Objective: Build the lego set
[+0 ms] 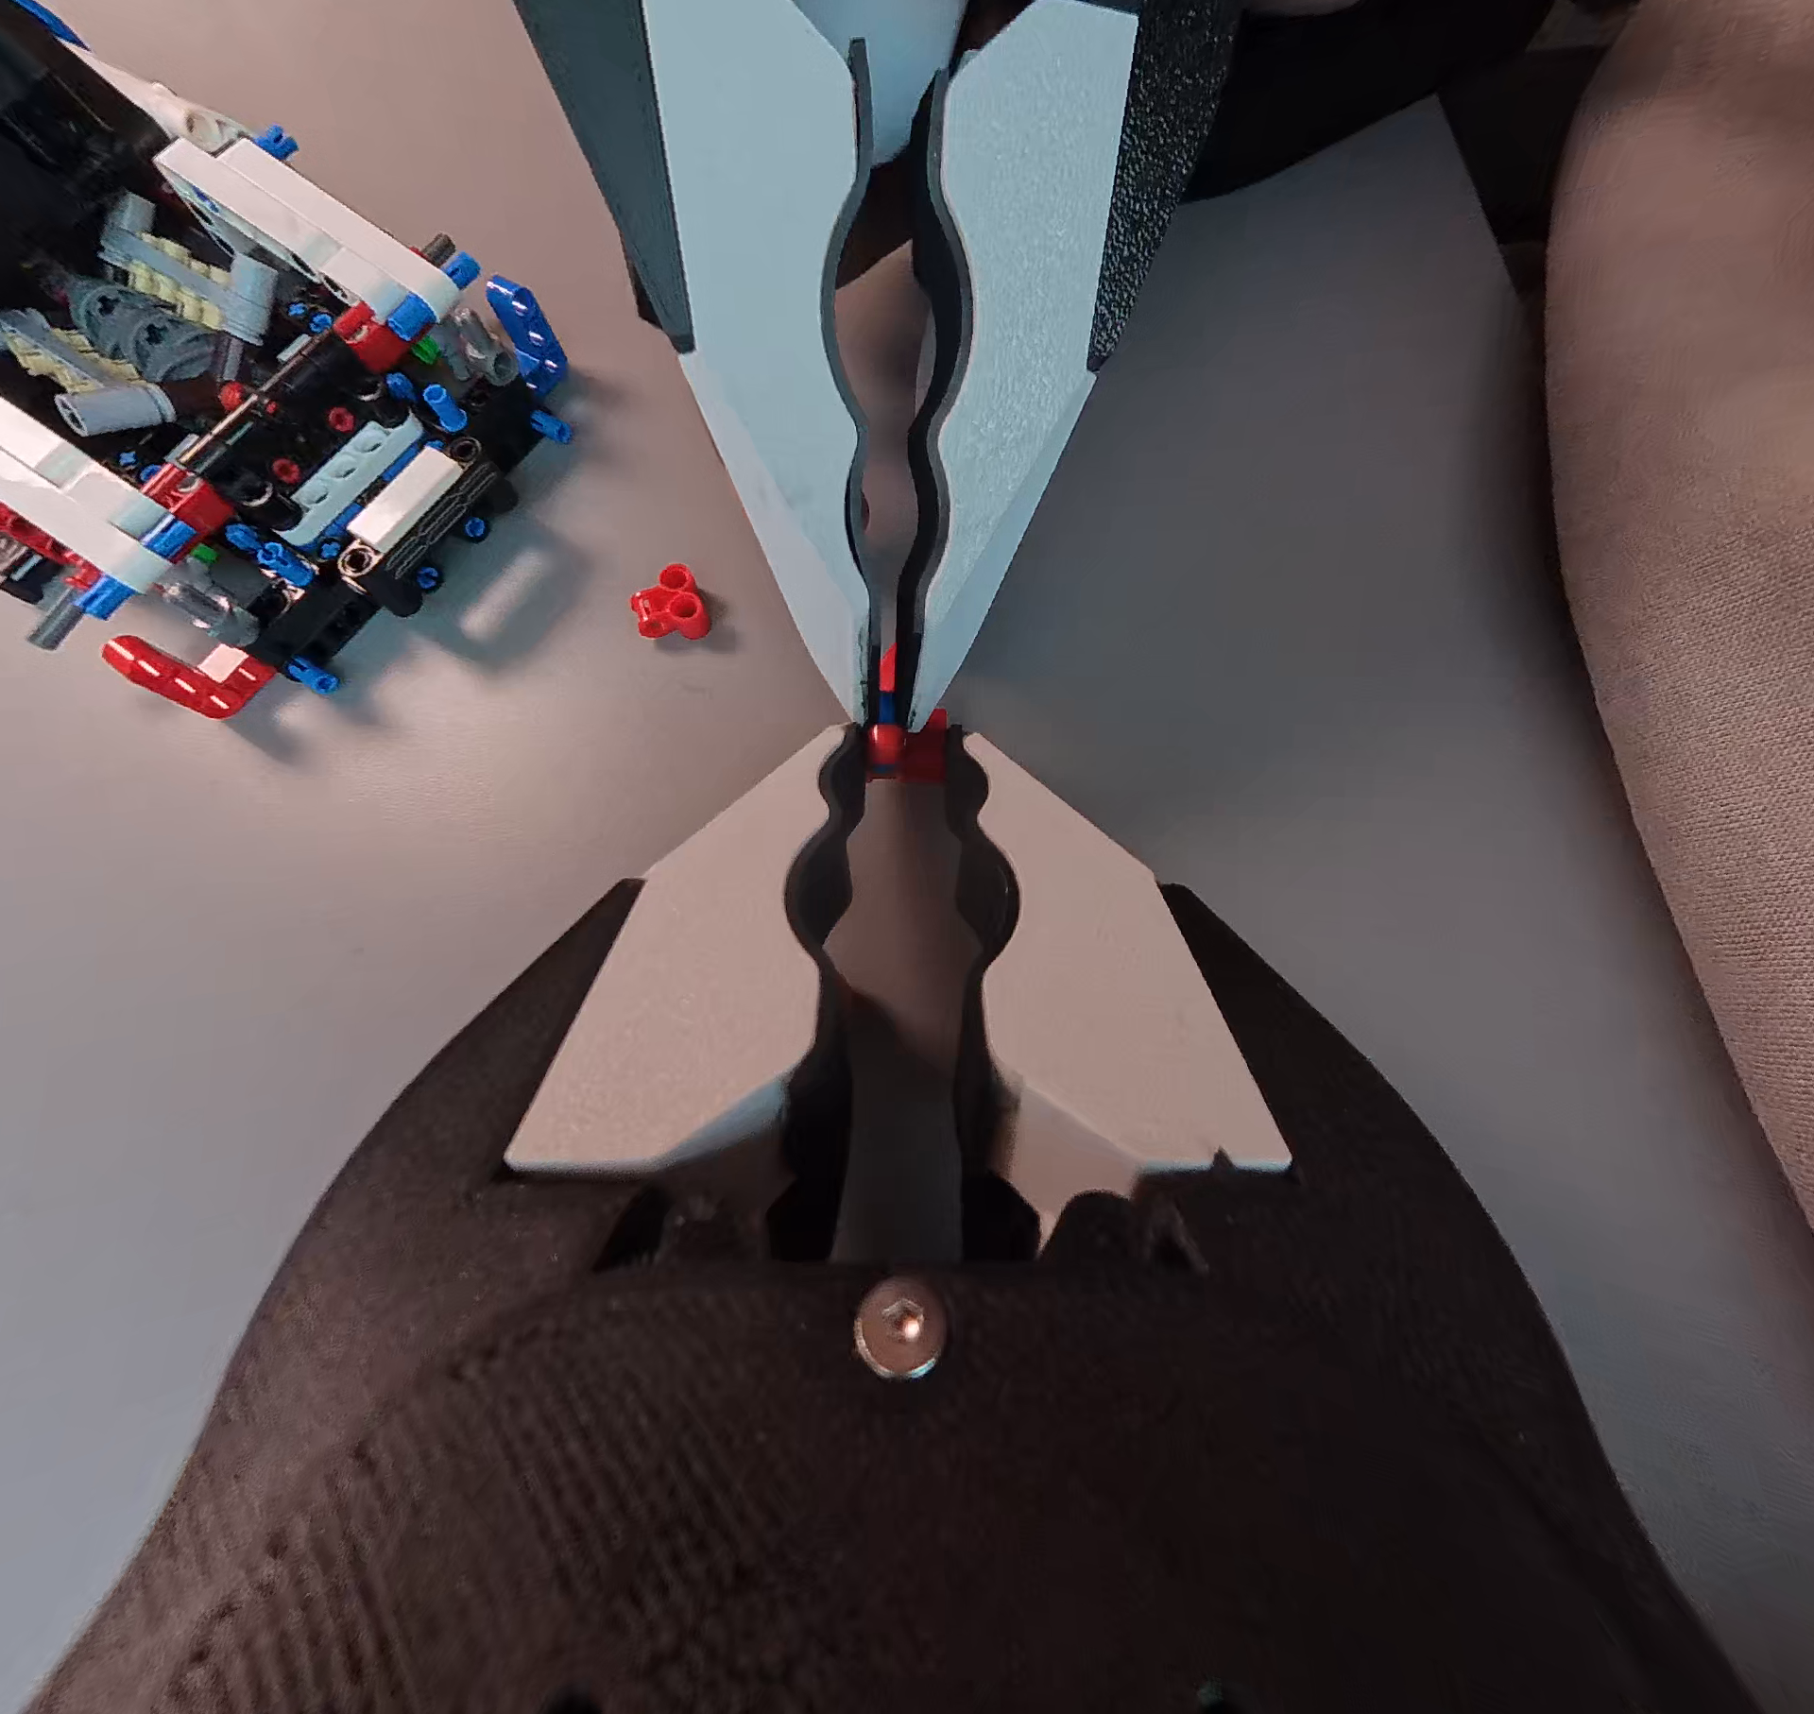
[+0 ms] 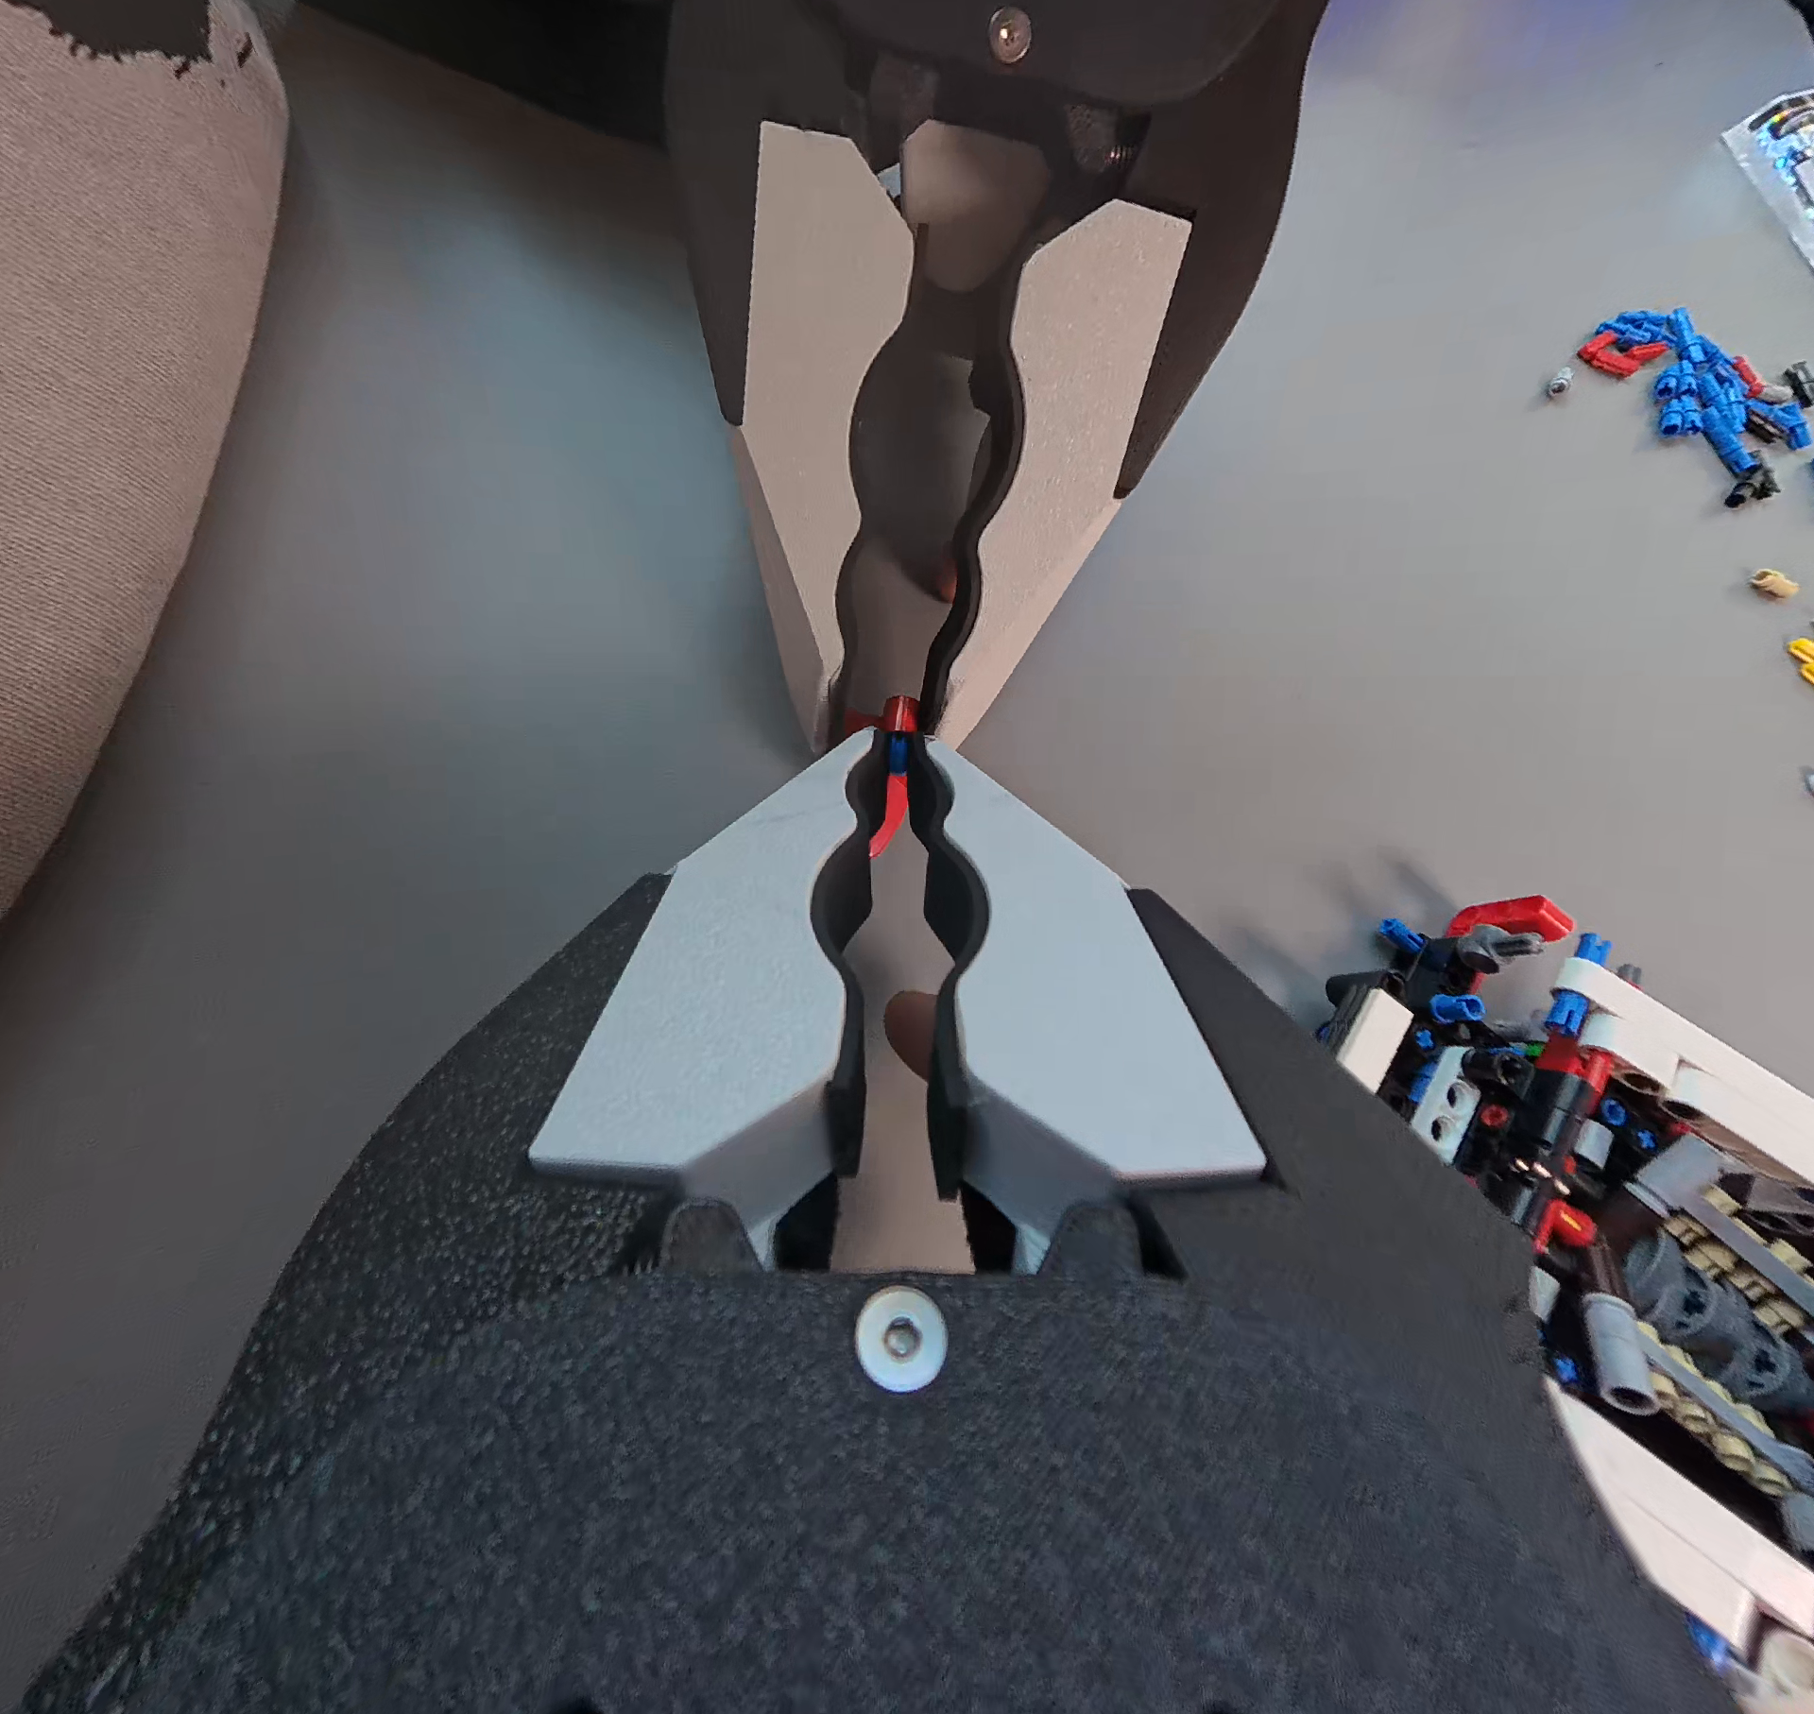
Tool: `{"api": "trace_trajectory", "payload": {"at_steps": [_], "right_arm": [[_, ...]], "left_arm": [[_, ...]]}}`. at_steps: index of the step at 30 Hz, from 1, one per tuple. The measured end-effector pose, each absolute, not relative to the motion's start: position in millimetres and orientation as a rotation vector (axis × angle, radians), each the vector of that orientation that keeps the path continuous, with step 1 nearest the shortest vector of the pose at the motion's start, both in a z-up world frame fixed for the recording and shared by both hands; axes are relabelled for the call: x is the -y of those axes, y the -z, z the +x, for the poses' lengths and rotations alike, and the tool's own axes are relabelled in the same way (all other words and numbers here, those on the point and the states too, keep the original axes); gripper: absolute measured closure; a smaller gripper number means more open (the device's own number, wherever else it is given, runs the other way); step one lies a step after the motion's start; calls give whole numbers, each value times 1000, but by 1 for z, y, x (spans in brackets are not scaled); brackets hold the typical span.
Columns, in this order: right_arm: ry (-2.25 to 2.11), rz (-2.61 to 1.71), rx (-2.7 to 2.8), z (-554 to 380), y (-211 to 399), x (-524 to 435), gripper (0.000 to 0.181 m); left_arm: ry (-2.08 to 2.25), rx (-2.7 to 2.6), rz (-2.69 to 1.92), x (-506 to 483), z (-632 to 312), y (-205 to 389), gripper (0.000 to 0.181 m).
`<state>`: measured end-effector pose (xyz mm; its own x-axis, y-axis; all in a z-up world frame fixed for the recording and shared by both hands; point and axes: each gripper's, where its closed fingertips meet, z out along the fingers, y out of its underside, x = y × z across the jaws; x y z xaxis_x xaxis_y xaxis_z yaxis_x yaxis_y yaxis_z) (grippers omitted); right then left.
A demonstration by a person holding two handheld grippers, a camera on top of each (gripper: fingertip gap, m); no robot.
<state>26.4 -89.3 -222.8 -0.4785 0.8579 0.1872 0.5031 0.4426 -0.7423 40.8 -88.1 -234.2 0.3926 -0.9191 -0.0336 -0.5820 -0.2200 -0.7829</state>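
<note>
My two grippers meet tip to tip above the grey table (image 1: 393, 980). My left gripper (image 1: 905, 746) is shut on a small red connector (image 1: 918, 754). It enters the right wrist view (image 2: 886, 707) from above. My right gripper (image 2: 895, 752) is shut on a thin red curved piece (image 2: 888, 818) with a blue pin (image 2: 896, 746) at its tip. It enters the left wrist view (image 1: 888, 697) from above. The blue pin touches the red connector (image 2: 898, 713). The partly built white, black, blue and red model (image 1: 245, 391) lies to the left, also seen in the right wrist view (image 2: 1620, 1176).
A loose red connector (image 1: 672, 599) lies on the table near the model, and a red L-shaped beam (image 1: 186, 675) at its front. A pile of blue pins (image 2: 1698, 400), a tan piece (image 2: 1772, 582) and a plastic bag (image 2: 1782, 165) lie farther off. A beige sleeve (image 1: 1688, 587) borders the table. The tips of both grippers are at nearly the same place.
</note>
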Motion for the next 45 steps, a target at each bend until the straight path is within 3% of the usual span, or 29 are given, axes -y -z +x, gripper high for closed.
{"api": "trace_trajectory", "payload": {"at_steps": [4, 8, 25, 28, 35, 45], "right_arm": [[-857, -1172, 2048, 21, 216, 78, 180], [-955, -1234, 1952, 28, 196, 63, 163], [-618, -1568, 2076, 44, 241, 28, 166], [-579, -1553, 2079, 43, 242, 26, 177], [-599, -1505, 2094, 45, 240, 30, 177], [-799, -1464, 1995, 21, 228, 58, 177]], "left_arm": [[554, -1219, -1901, 77, 35, 228, 167], [506, -1166, -1913, 68, 22, 227, 167], [418, -1204, -1982, 71, 12, 240, 167], [436, -1193, -1990, 71, 12, 240, 166], [483, -1171, -2029, 74, 6, 240, 155], [401, -1130, -1999, 62, 9, 239, 167]]}}
